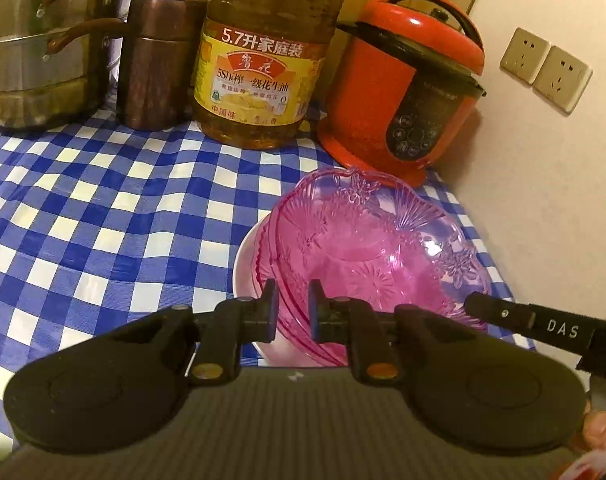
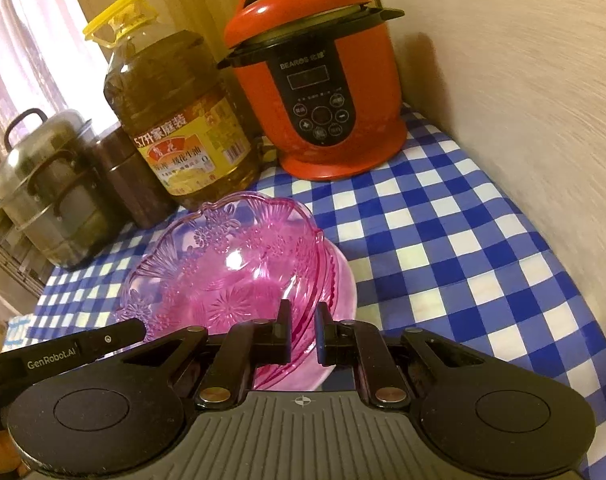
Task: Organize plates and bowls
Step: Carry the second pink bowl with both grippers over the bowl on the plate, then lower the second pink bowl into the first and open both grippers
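Observation:
A nested stack of clear pink glass bowls with flower patterns sits inside a white bowl over the blue-checked tablecloth. My left gripper is shut on the stack's near left rim, and the pink edge runs between its fingers. My right gripper is shut on the opposite rim. The white bowl's rim lies outside both pairs of fingers. Each gripper also shows in the other view, the right gripper and the left gripper. I cannot tell whether the stack rests on the cloth.
Along the back stand a red electric cooker, a large oil bottle, a brown canister and a steel steamer pot. A wall with sockets bounds the right side.

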### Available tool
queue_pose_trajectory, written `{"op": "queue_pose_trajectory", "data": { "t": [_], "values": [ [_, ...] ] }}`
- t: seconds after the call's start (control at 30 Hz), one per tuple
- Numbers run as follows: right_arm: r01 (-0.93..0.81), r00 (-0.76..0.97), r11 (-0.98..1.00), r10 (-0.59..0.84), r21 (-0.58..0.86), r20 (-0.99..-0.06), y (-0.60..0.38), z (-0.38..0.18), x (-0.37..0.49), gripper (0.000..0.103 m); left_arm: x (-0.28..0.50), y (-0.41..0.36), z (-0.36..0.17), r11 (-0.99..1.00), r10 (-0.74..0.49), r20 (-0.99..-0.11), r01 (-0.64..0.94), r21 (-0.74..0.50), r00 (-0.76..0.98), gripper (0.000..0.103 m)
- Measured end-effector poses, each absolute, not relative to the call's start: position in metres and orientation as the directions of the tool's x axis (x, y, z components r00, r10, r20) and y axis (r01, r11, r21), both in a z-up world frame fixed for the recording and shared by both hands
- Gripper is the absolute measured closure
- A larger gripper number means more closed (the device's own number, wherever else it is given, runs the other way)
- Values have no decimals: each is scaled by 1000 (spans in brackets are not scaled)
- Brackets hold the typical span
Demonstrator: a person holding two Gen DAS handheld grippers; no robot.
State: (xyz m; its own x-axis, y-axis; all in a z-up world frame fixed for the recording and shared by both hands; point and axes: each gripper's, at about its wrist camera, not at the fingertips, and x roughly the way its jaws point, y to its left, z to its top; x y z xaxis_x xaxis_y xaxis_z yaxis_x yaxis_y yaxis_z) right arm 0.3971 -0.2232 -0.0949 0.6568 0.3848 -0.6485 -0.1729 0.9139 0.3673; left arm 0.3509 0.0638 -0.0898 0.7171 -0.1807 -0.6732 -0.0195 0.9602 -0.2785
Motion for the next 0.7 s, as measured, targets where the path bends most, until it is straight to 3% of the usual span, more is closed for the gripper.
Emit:
{"op": "queue_pose_trajectory", "data": {
  "t": [0.7],
  "values": [
    [-188,657,944,327,272,-679,-207,-115,415,91,365,50,-106,990,-106,-690,15,-137,716,89]
  ]
}}
